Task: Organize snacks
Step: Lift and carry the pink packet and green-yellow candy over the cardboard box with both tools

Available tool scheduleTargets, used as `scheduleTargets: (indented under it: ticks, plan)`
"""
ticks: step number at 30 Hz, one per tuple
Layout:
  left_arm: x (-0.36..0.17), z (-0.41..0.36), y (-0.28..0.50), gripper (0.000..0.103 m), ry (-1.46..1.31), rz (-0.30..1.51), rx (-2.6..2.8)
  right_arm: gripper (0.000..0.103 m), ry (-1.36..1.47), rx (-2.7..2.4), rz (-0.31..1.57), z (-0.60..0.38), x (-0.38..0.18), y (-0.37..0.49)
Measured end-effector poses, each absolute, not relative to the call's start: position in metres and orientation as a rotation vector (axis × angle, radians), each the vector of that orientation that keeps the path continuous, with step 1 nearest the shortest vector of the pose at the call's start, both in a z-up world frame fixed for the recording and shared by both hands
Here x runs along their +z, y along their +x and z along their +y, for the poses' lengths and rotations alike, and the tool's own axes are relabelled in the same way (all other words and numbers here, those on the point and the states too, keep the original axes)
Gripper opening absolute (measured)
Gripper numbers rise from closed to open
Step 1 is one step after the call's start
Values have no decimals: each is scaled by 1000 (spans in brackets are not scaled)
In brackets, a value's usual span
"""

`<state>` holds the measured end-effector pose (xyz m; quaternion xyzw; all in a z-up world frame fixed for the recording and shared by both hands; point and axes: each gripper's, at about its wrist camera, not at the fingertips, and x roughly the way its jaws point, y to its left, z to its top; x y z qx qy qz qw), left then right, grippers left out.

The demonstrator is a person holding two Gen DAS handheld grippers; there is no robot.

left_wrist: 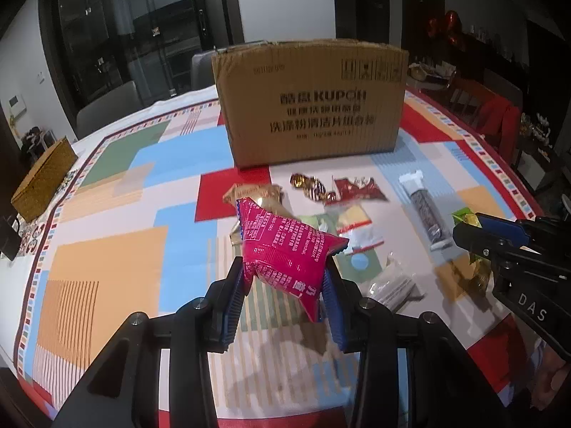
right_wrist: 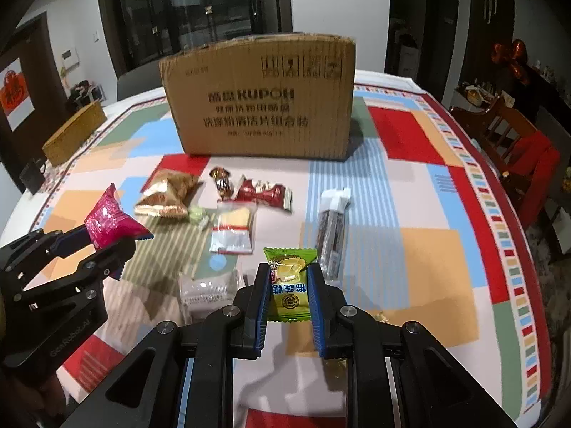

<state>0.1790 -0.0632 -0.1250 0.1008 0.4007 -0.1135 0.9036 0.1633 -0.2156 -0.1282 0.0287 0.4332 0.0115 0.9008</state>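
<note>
Nearest, my left claw (left_wrist: 285, 281) pinches a pink snack packet (left_wrist: 285, 249) above the table (left_wrist: 107, 249); my right claw (right_wrist: 288, 285) is pressed onto a green candy wrapper (right_wrist: 288, 278), also lifted clear. Beyond them lie loose snacks: a gold packet (right_wrist: 166, 192), a red wrapper (right_wrist: 264, 192), a clear bag (right_wrist: 233, 228) and a dark stick pack (right_wrist: 333, 232). Far centre stands a cardboard box (right_wrist: 260, 107), upright on the table.

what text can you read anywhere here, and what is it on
"KUPOH": cardboard box, front face; the Chinese lines beneath are too blurred to read.
"DAS": arm of the right tool.
"GenRobot.AI": arm of the left tool.
Pink snack packet: print too small to read.
Green candy packet: blue characters, blurred.
</note>
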Motion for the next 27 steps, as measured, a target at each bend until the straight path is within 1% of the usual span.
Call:
scheduleTargets:
  ticks: [27]
  plan:
    - [-60, -54, 202, 41, 179, 722, -205, 22, 53, -3, 743, -220, -59, 187]
